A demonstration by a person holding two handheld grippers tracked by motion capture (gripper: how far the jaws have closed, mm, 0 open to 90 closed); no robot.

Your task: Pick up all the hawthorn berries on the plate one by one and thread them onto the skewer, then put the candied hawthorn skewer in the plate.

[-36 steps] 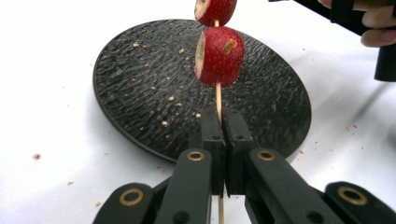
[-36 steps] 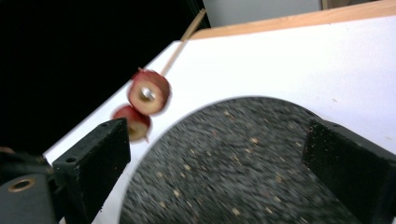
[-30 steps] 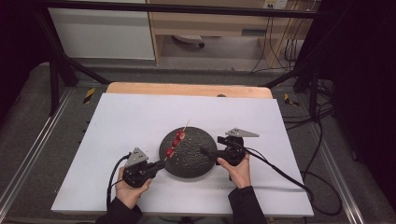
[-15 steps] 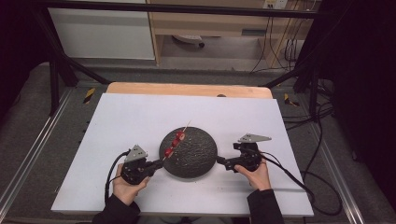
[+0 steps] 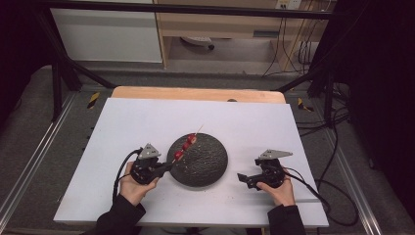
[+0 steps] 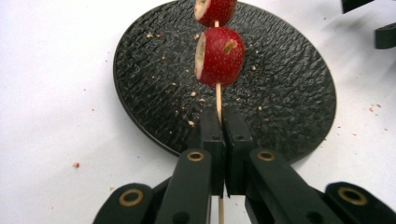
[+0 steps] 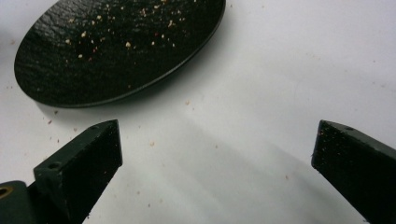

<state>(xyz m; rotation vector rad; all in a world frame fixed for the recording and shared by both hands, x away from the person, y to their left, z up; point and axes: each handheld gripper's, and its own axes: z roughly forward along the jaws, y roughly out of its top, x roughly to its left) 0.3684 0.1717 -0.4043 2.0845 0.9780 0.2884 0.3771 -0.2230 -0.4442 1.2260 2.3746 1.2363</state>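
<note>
A wooden skewer (image 5: 186, 144) threaded with red strawberry pieces (image 6: 219, 56) slants up over the left part of a round black textured plate (image 5: 205, 164). My left gripper (image 5: 168, 166) is at the plate's left rim, shut on the skewer's bare lower end (image 6: 218, 100). In the left gripper view its jaws (image 6: 224, 126) pinch the stick just below the lowest strawberry. My right gripper (image 5: 244, 179) rests low over the white table to the right of the plate, apart from it. It stands open (image 7: 217, 140) with nothing between its fingers, and the plate (image 7: 116, 46) lies ahead of it.
Crumbs dot the plate and the white tabletop (image 5: 147, 122) around it. A wooden strip (image 5: 195, 93) runs along the table's far edge. Black frame legs and cables stand beyond the table, with cables trailing on the right (image 5: 333, 161).
My right gripper has drawn away from the plate's right rim, toward the right and the near edge. The left gripper still pinches the skewer and has shifted only slightly.
</note>
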